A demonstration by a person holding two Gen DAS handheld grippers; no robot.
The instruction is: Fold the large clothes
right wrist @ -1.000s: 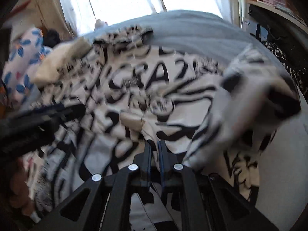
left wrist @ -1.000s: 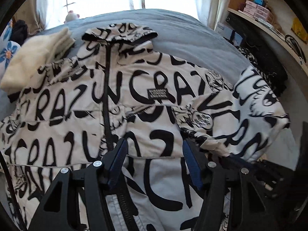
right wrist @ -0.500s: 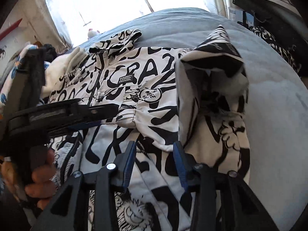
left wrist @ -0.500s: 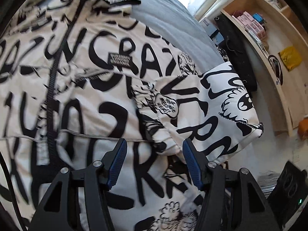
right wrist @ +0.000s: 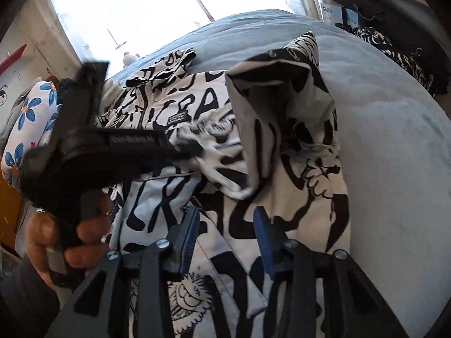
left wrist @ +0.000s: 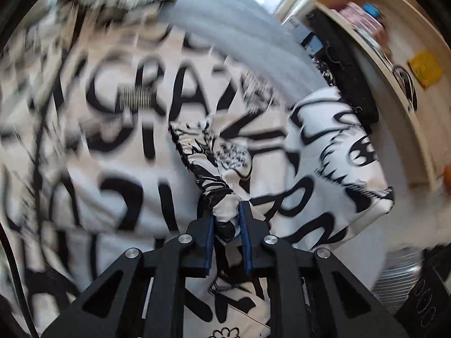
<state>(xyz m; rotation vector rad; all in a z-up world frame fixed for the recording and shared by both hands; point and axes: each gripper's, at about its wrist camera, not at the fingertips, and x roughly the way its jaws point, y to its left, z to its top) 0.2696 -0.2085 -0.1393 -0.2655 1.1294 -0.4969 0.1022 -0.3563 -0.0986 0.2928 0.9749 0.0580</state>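
Note:
A white jacket (left wrist: pixel 118 146) with black graffiti lettering lies zipped and face up on a grey bed (left wrist: pixel 248 36). Its right sleeve (left wrist: pixel 324 163) is folded in over the chest. My left gripper (left wrist: pixel 227 219) is shut on the gathered sleeve cuff (left wrist: pixel 225 211). In the right wrist view the jacket (right wrist: pixel 180 208) spreads below my right gripper (right wrist: pixel 225 219), which is open and empty just above the hem, with the bunched sleeve (right wrist: pixel 282 107) standing up beyond it. The left gripper (right wrist: pixel 191 149) reaches in from the left there, held by a hand (right wrist: pixel 70 239).
A wooden shelf (left wrist: pixel 394 64) with boxes and dark clothes runs along the bed's right side. A flowered pillow (right wrist: pixel 31 118) and a cream garment (right wrist: pixel 112 90) lie at the bed's left. A bright window (right wrist: pixel 126 8) is behind the bed.
My left gripper has closed on the sleeve cuff; it was open half a second ago. My right gripper let go of the sleeve earlier and has opened wider.

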